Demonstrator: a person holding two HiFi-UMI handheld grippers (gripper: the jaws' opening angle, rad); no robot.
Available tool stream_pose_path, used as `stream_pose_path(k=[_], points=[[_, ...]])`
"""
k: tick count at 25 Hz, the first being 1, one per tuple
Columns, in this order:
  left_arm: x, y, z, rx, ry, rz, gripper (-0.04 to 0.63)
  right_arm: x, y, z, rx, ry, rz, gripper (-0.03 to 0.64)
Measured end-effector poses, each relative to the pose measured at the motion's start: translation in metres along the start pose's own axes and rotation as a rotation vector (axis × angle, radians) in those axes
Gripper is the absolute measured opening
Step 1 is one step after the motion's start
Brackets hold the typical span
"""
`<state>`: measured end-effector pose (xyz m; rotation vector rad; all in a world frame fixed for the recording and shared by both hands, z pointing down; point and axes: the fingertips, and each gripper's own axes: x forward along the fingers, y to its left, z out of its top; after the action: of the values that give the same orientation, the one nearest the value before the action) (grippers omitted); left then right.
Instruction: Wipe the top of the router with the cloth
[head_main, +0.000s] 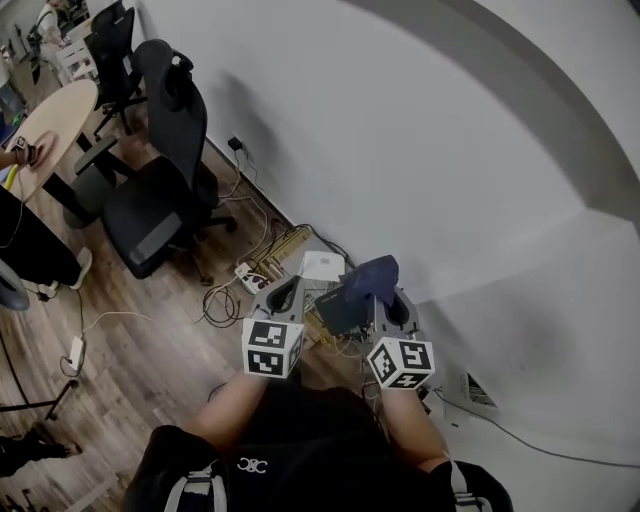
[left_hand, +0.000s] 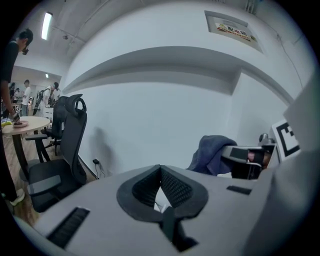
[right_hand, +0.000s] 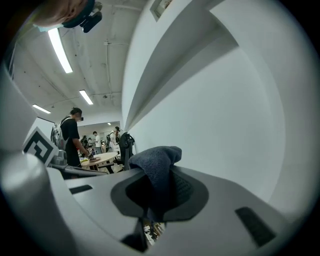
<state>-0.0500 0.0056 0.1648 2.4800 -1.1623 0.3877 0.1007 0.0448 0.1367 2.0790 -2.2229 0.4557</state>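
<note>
left tongs (left_hand: 160, 170) together and empty, blue cloth (left_hand: 212, 151) beyond at right

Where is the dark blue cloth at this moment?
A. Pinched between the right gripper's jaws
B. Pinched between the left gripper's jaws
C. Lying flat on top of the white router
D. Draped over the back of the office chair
A: the right gripper view shows the dark blue cloth clamped between the jaws of the right gripper, with its bunched end sticking up above them.
</note>
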Motion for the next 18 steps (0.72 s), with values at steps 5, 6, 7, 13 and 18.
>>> stream_pose_path(k=[5, 6, 7, 13, 18], points=[[0.028, 0.008, -0.007, -0.016, 0.048, 0.0, 0.002, 0.023, -0.024, -0.006, 0.012, 0.046, -0.023, 0.028], [0.033, 0.006, -0.008, -0.016, 0.056, 0.002, 0.002, 0.026, -0.03, -0.01, 0.016, 0.058, -0.025, 0.028], [0.038, 0.005, -0.009, -0.018, 0.062, 0.006, 0.002, 0.029, -0.036, -0.014, 0.019, 0.071, -0.026, 0.028], [0.059, -0.006, -0.02, -0.048, 0.084, 0.056, 0.002, 0.044, -0.062, -0.04, -0.019, 0.145, 0.002, 0.028], [0.074, -0.011, -0.044, -0.078, 0.124, 0.093, 0.002, 0.062, -0.08, -0.068, -0.055, 0.22, 0.032, 0.028]])
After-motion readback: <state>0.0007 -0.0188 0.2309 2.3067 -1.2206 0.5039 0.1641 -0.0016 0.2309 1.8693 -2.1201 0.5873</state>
